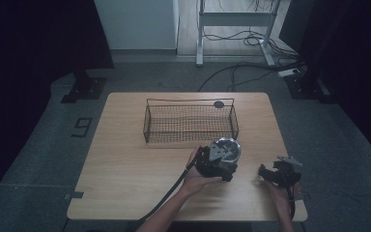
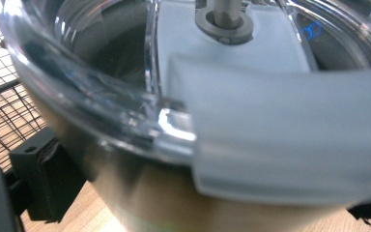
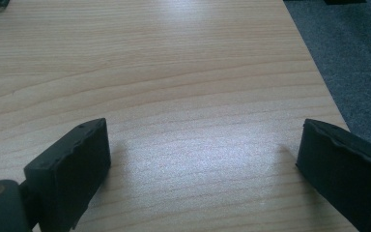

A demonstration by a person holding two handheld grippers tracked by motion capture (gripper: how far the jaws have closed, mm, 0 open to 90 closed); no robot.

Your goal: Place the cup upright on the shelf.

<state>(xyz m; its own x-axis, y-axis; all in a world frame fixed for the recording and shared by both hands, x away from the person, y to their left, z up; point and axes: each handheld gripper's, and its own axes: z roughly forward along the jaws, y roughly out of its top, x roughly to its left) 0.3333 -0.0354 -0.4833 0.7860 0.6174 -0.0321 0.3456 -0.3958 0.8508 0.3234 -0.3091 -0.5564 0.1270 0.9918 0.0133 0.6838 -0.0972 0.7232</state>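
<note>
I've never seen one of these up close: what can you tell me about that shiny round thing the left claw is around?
The container looks like a round metal cup with a brushed, pale body and a clear plastic lid that has a frosted white flap and a metal pin. It sits near the front of the wire basket, on or just above the wooden table. The left claw has a jaw on either side of it; whether they press it is hard to tell.

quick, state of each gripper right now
left gripper: closed on the lidded metal cup, just in front of the wire basket.
right gripper: open, holding nothing, over the table.
</note>
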